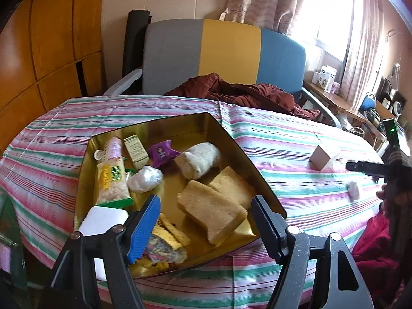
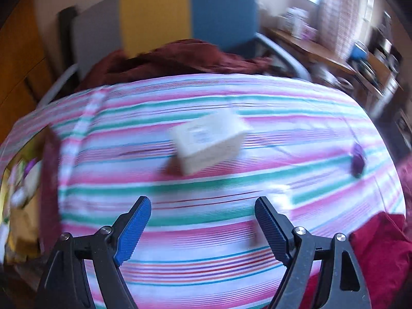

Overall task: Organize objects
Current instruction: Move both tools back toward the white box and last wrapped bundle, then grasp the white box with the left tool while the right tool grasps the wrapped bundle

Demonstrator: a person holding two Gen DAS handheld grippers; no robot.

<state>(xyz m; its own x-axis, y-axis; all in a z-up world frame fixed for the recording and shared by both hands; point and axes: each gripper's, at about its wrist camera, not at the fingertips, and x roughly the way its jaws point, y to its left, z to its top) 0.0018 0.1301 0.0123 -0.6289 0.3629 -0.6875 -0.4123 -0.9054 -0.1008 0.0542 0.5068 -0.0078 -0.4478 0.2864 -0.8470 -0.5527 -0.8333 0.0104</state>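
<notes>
With both the left gripper (image 1: 206, 211) and the right gripper (image 2: 203, 215) spread wide and holding nothing, a hasty, off-centre reach could knock the small white box (image 2: 209, 141) farther across the striped cloth (image 2: 180, 257), away from the gold tin (image 1: 221, 126) at left.

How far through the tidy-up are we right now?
Mostly done: the gold tin already holds the sponges, rolled towel, snack packets and more. In hand: nothing; left gripper and right gripper are both open and empty. Left on the striped cloth: the white box, a small white wad and a purple item.
</notes>
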